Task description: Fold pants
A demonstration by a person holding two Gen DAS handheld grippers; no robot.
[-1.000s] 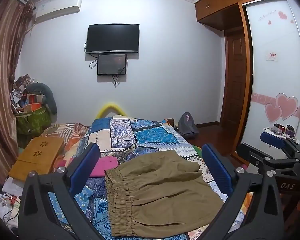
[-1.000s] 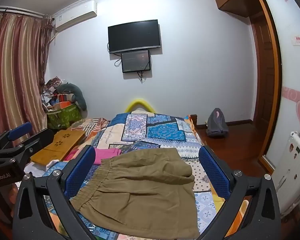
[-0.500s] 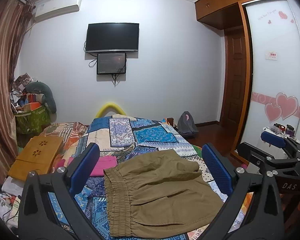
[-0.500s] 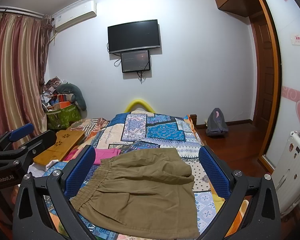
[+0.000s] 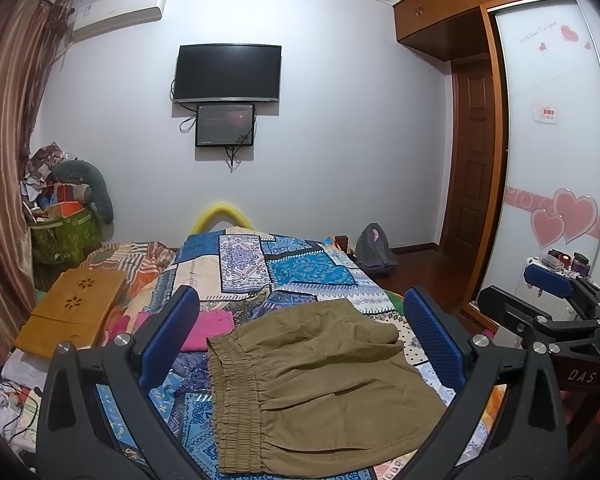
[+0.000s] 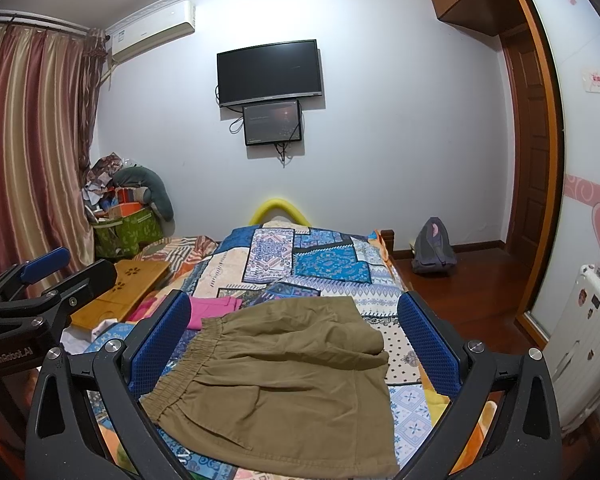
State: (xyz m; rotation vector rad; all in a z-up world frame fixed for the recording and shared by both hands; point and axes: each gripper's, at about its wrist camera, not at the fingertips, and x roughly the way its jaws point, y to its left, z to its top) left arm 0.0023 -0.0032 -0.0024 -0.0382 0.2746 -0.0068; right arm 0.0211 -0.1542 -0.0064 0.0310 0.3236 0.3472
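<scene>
Olive-brown pants (image 5: pixel 320 384) lie folded on the patchwork bed cover (image 5: pixel 300 272), elastic waistband to the left. They also show in the right wrist view (image 6: pixel 284 384). My left gripper (image 5: pixel 300 332) is open and empty, held above the near edge of the pants. My right gripper (image 6: pixel 294 332) is open and empty, also above the pants. The right gripper shows at the right of the left wrist view (image 5: pixel 548 312). The left gripper shows at the left of the right wrist view (image 6: pixel 40 280).
A pink garment (image 5: pixel 208 330) lies left of the pants. A wooden lap tray (image 5: pixel 72 308) sits at the bed's left side. A green bin of clutter (image 5: pixel 64 232) stands by the curtain. A grey backpack (image 5: pixel 374 248) is on the floor. A wardrobe (image 5: pixel 556 160) stands at the right.
Both grippers have stayed open above the pants with only a slight drift. The pants have not moved.
</scene>
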